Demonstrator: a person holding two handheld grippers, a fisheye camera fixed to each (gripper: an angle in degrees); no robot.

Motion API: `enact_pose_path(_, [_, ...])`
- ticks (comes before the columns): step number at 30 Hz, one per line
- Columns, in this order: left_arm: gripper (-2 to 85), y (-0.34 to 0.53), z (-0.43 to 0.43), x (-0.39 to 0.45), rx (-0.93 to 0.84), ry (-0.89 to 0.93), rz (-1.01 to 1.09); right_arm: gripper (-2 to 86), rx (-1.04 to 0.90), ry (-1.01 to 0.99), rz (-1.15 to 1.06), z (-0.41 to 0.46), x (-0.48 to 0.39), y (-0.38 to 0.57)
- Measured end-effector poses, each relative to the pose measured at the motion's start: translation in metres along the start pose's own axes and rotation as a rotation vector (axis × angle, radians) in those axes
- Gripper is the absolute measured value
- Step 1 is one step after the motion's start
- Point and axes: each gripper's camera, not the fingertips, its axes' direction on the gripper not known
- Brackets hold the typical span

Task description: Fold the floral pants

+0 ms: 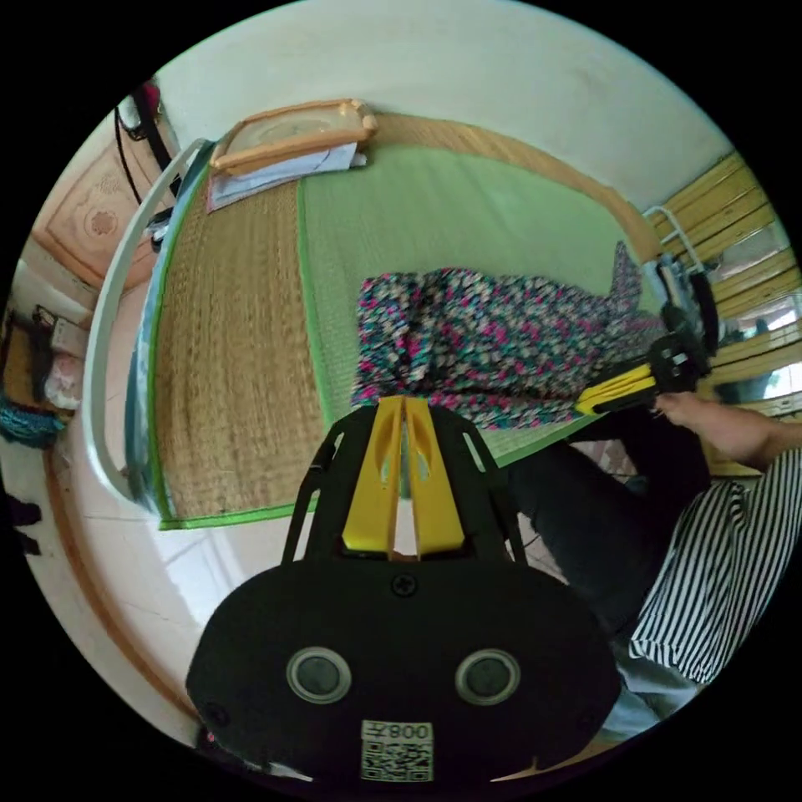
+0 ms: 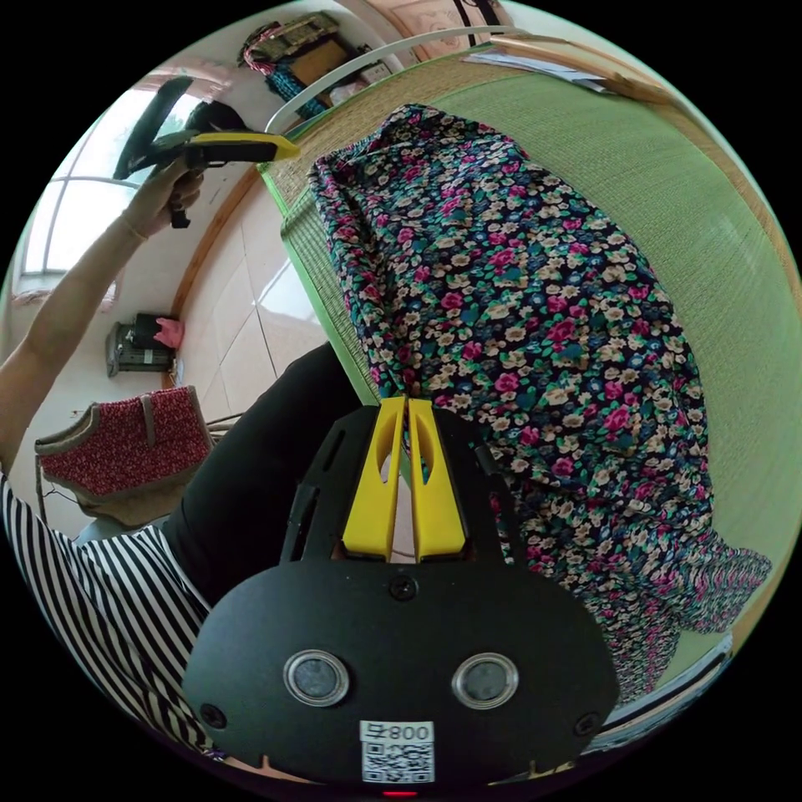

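The floral pants (image 1: 501, 347) lie lengthwise on a green mat (image 1: 434, 217) on the bed, close to its near edge. In the left gripper view my left gripper (image 1: 404, 403) has its yellow jaws together on the gathered end of the pants. Farther right, my right gripper (image 1: 585, 406) meets the pants' near edge, held by a hand (image 1: 710, 422). In the right gripper view the floral pants (image 2: 518, 334) spread out ahead, and my right gripper (image 2: 407, 403) is shut on their edge fabric. The left gripper (image 2: 288, 150) shows at the pants' far corner.
A straw mat (image 1: 234, 351) covers the bed beside the green one. A framed board (image 1: 292, 134) on papers lies at the far corner. A white rail (image 1: 109, 317) runs along the bed end. A person's black-clad legs (image 2: 251, 468) and a red patterned bag (image 2: 125, 443) are over the tiled floor.
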Motion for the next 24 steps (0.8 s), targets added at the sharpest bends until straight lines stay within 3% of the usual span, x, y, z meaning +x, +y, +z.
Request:
enact_pose_path(4, [0.2, 0.008, 0.047, 0.035, 0.003, 0.195, 0.079, 0.8, 0.019, -0.032, 0.034, -0.01, -0.003, 0.008])
enact_pose_path(8, [0.1, 0.02, 0.106, 0.047, -0.166, 0.11, 0.12, 1.4, 0.033, -0.057, 0.056, -0.021, -0.009, 0.018])
enact_pose_path(17, [0.1, 0.05, 0.134, -0.002, -0.147, 0.126, 0.077, 2.2, 0.154, -0.127, 0.082, -0.08, -0.031, 0.05])
enact_pose_path(24, [0.2, 0.068, 0.16, -0.033, -0.165, 0.124, 0.067, 2.1, 0.166, -0.144, 0.225, -0.087, -0.024, 0.06])
